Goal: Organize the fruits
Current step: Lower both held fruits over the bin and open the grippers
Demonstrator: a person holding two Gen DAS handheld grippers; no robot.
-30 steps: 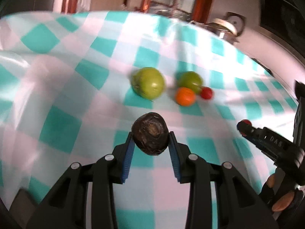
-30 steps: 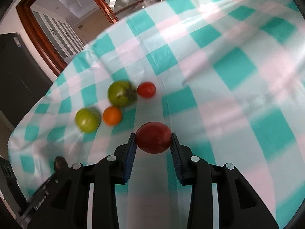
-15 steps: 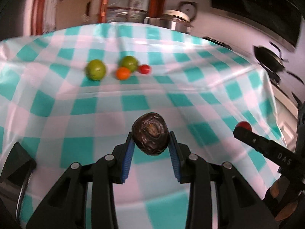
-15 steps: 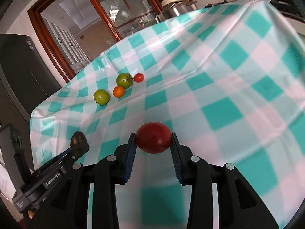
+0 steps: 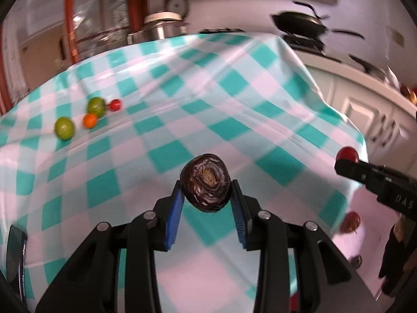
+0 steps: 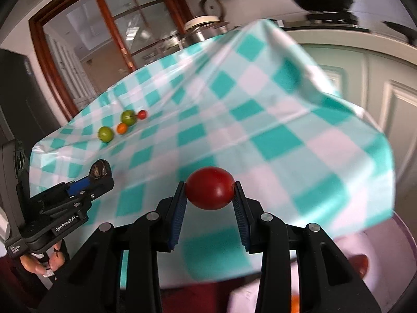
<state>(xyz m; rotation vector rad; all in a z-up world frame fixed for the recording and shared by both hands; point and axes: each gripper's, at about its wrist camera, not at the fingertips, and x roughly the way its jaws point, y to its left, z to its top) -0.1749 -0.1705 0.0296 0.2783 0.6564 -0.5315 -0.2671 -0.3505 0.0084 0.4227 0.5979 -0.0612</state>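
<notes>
L wrist view:
- L gripper (image 5: 206,195): closed on a dark brown wrinkled fruit (image 5: 205,182), pinched between the blue pads (image 5: 174,214); held off the checked tablecloth (image 5: 182,104), fruit's round end-on face turned twd the camera.
- Fruit group: two green fruits (image 5: 63,128) (image 5: 96,105), orange one (image 5: 90,120), small red one (image 5: 115,104) are seen far ahead and to the L of the claw, well apart from it.
- R gripper (image 5: 346,160): seen R of the claw, about level w/ it, red tip showing.
- Drop zone: pinkish surface (image 5: 365,224) w/ a brownish-red fruit (image 5: 350,221) lies below and to the R, past the cloth edge; judged the likely target, nearer the R hand.

R wrist view:
- R gripper (image 6: 209,195): closed on a red tomato (image 6: 209,191), long axis across the jaws, lifted clear of the cloth.
- Container: pale rim (image 6: 406,237) and a red fruit (image 6: 361,263) are seen low and R of the claw; blurred, type can't be told.
- L gripper (image 6: 100,176): to the L, held level, dark fruit gripped.
- Pose: both claws pointed fwd over the near table edge.
</notes>
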